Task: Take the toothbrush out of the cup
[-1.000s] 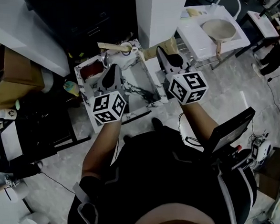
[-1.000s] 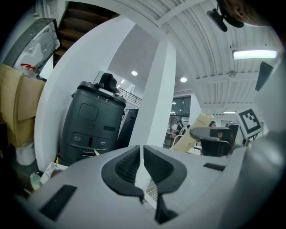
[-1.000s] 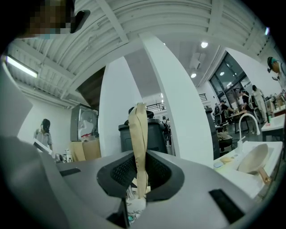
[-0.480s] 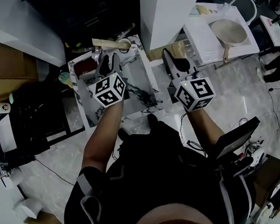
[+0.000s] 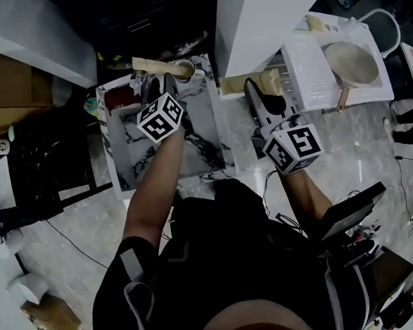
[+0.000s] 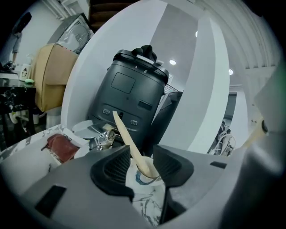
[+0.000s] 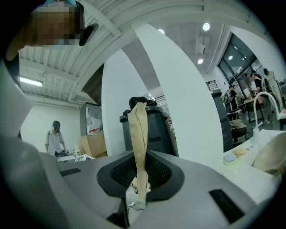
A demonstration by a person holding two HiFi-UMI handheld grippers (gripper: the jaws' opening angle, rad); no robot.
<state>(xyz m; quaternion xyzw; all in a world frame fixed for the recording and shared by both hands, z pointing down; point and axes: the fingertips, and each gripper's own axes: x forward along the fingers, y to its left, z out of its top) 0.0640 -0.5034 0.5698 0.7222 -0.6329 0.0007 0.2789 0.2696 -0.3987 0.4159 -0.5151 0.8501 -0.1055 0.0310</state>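
- The left gripper (image 5: pixel 160 79) has gone forward and down over the marble surface (image 5: pixel 139 162) since the earlier frame. It is now right at the cup (image 5: pixel 184 70), in the far corner of the surface.
- Its jaws have just been opening and stand wide apart. In the left gripper view the cup sits in the gap between them, and neither pad presses on anything.
- The toothbrush (image 6: pixel 124 133) is in the cup, head down, with its pale handle leaning up and to the left.
- The right gripper (image 7: pixel 139 170) has shifted only a little, off the right side of the surface. Its jaws are closed on a beige strip (image 7: pixel 138 134); I cannot tell what the strip is.
- Risk: the gap frames the cup's mouth more than the handle. Closing here would likely pinch the cup rim or trap cup and handle together, so the cup would lift too.
- Risk: the cup stands close to the far edge, in front of a black unit (image 6: pixel 129 96). A further push forward could tip it or slide it off.
- Risk: the handle is thin and slanted, so a squeeze that meets it off-square may let it twist or slip out.
- Risk: nothing steadies the cup, since the right gripper is occupied, so a brush that drags on the rim could pull the cup over.
- Risk: a shiny metal piece (image 6: pixel 105 139) stands just left of the cup, under the leaning handle. A sideways pull could knock it.
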